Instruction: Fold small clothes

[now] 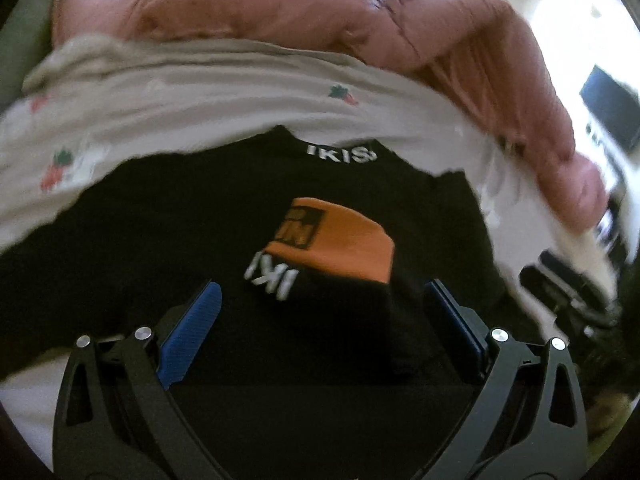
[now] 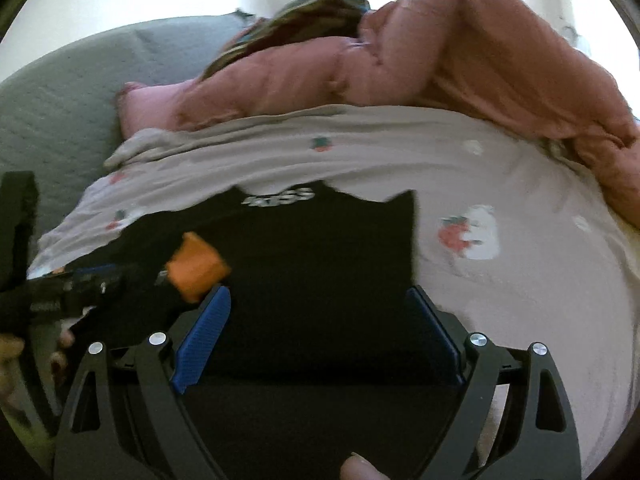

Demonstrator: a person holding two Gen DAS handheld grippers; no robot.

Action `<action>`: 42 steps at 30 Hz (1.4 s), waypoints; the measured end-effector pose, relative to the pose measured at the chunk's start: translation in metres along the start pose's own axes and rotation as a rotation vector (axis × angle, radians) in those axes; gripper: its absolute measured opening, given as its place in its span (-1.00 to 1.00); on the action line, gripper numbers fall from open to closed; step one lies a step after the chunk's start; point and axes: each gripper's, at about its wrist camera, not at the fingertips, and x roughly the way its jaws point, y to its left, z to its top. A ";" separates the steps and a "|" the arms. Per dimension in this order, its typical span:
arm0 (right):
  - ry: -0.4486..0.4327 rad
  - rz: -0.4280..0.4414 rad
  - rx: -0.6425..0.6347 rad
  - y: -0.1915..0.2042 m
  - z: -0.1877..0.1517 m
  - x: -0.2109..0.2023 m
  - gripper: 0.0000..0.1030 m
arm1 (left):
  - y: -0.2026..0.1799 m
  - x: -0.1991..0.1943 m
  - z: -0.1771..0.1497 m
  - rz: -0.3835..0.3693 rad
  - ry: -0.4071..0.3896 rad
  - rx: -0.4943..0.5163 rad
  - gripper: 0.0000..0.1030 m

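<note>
One black garment (image 1: 168,216), one pink jacket (image 2: 460,52), one strawberry-print sheet (image 2: 500,288); left claw (image 1: 320,308) and right claw (image 2: 320,308) wide, empty.

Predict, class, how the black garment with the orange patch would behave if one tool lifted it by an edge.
The black garment would probably droop: it lies flat, following the printed sheet. It looks thin, so likely light. It should not roll, though folded layers might slide apart, like the orange patch flap.

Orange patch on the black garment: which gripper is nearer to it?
Left. The orange patch lies just ahead of the open left gripper; it sits off beyond the open right gripper's left finger.
</note>
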 end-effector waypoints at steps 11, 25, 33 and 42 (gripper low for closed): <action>0.004 0.030 0.126 -0.036 -0.007 0.003 0.72 | -0.021 0.055 0.001 0.224 0.076 0.132 0.18; 0.045 0.017 0.136 -0.033 -0.007 0.021 0.72 | 0.083 -0.019 0.000 -0.175 -0.181 -0.289 -0.23; 0.062 0.025 0.129 -0.023 -0.005 0.026 0.72 | 0.117 -0.013 -0.025 -0.257 -0.089 -0.445 0.19; 0.060 0.011 0.110 -0.020 0.000 0.030 0.72 | 0.122 0.003 -0.026 -0.193 -0.028 -0.449 -0.45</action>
